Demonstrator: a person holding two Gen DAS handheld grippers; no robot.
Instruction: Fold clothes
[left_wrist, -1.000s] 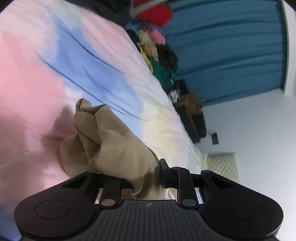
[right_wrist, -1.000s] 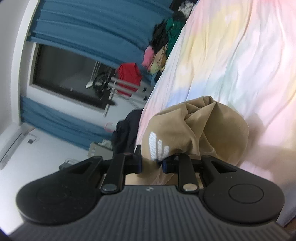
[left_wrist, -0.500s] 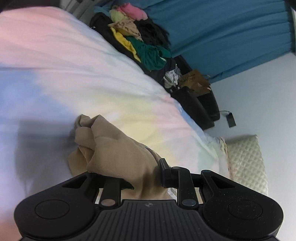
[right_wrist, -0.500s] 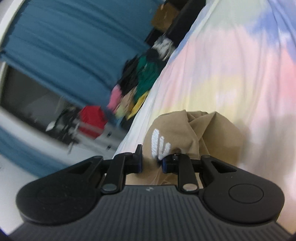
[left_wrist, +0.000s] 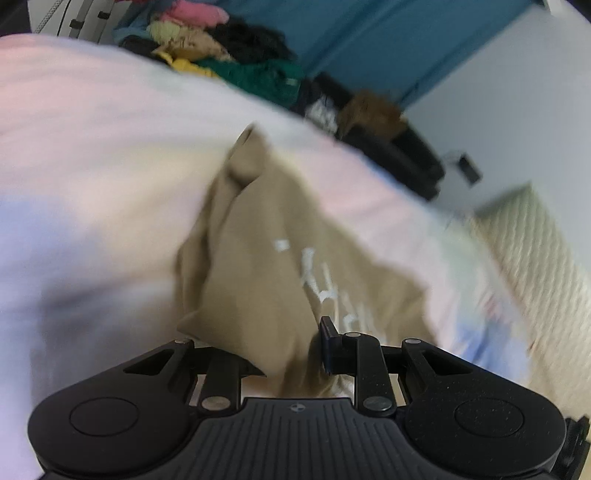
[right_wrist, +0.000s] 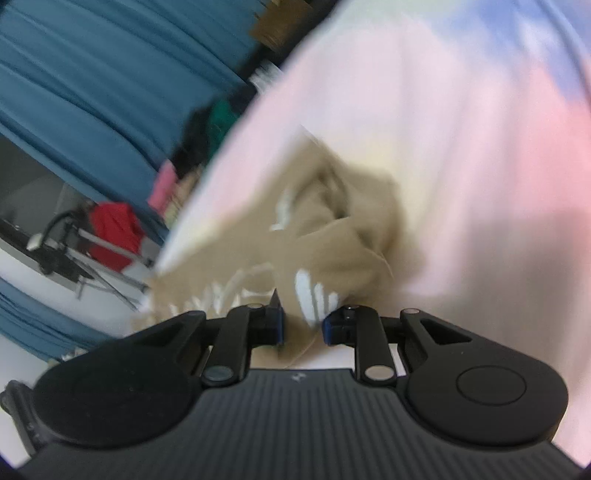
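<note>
A tan garment with white lettering (left_wrist: 266, 266) hangs bunched over the pastel tie-dye bed sheet (left_wrist: 92, 177). My left gripper (left_wrist: 291, 354) is shut on one part of its cloth, which spills over the left finger. My right gripper (right_wrist: 301, 321) is shut on another part of the same garment (right_wrist: 332, 229), with the cloth pinched between the jaws and the white print close to the fingertips. Both views are blurred by motion.
A pile of mixed clothes (left_wrist: 229, 55) lies at the far edge of the bed before a blue curtain (left_wrist: 388, 44). A quilted cream headboard (left_wrist: 535, 251) is at the right. A red garment on a rack (right_wrist: 114, 232) stands beyond the bed.
Both grippers have swung fast with the garment. The cloth has spread wider, and the white lettering now shows in the left wrist view.
</note>
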